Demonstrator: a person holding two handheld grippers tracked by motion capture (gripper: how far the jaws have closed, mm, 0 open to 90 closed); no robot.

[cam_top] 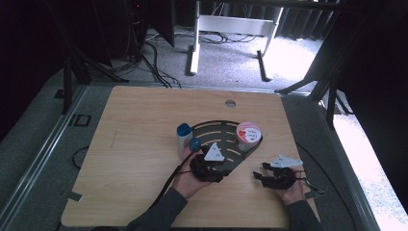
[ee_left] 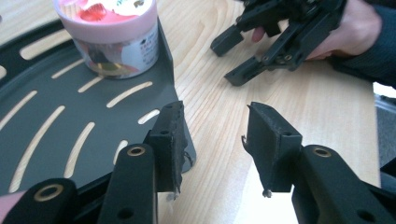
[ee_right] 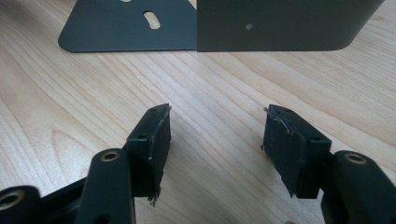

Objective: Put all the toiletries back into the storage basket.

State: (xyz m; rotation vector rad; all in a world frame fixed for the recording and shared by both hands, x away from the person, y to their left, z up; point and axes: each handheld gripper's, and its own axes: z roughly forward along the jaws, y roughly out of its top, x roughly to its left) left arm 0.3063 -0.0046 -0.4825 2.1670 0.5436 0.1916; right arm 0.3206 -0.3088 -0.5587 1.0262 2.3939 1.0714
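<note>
- High view showed us at the near edge of the counter (cam_top: 144, 120), with the left gripper (cam_top: 206, 166) over the near rim of the black slotted tray (cam_top: 219, 130) and the right gripper (cam_top: 269, 177) resting near the near right corner.
- Left gripper view showed our left fingers (ee_left: 170, 135) spread with nothing between them, one finger over the tray's near right corner and the other over bare wood.
- Right gripper view showed our right fingers (ee_right: 154, 135) spread and empty too, pointing at the tray's upright wall (ee_right: 280, 23) from a little way off.
- A pink-lidded tub (cam_top: 248, 135) stood on the tray's right end against the wall; a blue-capped bottle (cam_top: 184, 135) stood just beside the tray's left edge on the counter.
- We judged the step to be the approach to the tray, no grip made yet.
- Next, we thought, the left fingers would need to straddle the thin tray edge and close, while the right moved in toward the wall without knocking the tub.
</note>
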